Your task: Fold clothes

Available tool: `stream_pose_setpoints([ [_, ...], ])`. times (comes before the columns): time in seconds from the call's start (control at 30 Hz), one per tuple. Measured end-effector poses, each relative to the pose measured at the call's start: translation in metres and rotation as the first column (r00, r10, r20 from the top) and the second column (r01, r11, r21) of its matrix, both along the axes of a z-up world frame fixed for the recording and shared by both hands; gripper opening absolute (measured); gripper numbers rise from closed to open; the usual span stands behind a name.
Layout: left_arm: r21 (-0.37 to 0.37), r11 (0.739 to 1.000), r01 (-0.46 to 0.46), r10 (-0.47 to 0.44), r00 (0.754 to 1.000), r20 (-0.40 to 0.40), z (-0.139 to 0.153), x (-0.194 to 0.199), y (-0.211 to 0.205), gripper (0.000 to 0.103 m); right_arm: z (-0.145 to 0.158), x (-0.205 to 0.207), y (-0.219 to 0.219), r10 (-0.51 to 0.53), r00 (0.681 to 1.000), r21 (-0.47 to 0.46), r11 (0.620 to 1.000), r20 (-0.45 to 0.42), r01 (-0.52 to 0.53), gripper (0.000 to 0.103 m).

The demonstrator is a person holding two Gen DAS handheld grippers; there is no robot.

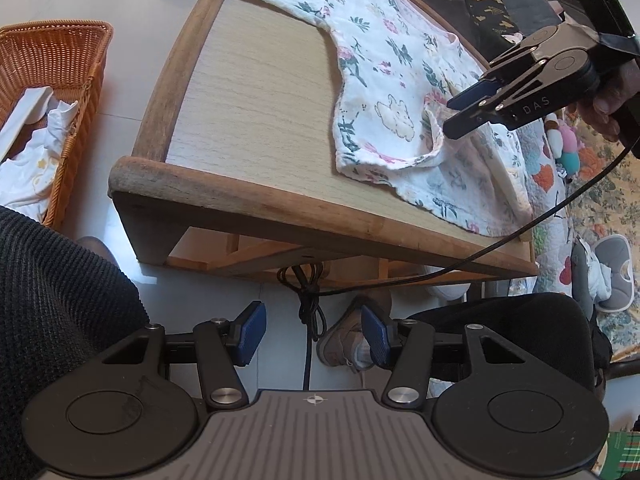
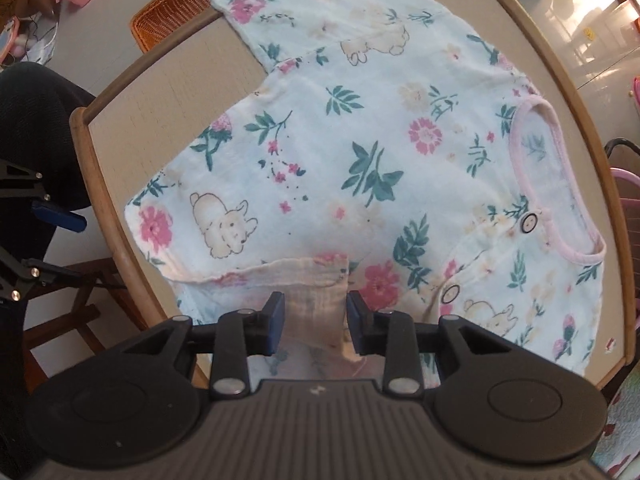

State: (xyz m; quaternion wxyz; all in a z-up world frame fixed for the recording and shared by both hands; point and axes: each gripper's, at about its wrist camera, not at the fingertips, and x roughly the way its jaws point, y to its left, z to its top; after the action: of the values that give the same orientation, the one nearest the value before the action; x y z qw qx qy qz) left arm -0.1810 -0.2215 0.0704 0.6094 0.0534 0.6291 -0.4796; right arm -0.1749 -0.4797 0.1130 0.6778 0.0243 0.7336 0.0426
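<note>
A white floral child's shirt with bunny prints and a pink collar lies spread on the wooden table. It also shows in the left wrist view. One sleeve is folded in over the body, its cuff lying between my right gripper's fingers. My right gripper is open just above that cuff, seen from the side in the left wrist view. My left gripper is open and empty, held off the table's near edge above the floor.
An orange wicker basket with white clothes stands on the floor left of the table. A black cable hangs under the table. The person's foot and dark clothing are near. A quilt with toys lies right.
</note>
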Motion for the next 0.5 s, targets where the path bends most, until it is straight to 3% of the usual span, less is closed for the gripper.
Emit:
stream_pose_setpoints([
  [0.5, 0.013, 1.000, 0.008, -0.008, 1.000, 0.004, -0.002, -0.001, -0.004, 0.055, -0.001, -0.031, 0.020, 0.065, 0.996, 0.046, 0.997, -0.063, -0.062, 0.033],
])
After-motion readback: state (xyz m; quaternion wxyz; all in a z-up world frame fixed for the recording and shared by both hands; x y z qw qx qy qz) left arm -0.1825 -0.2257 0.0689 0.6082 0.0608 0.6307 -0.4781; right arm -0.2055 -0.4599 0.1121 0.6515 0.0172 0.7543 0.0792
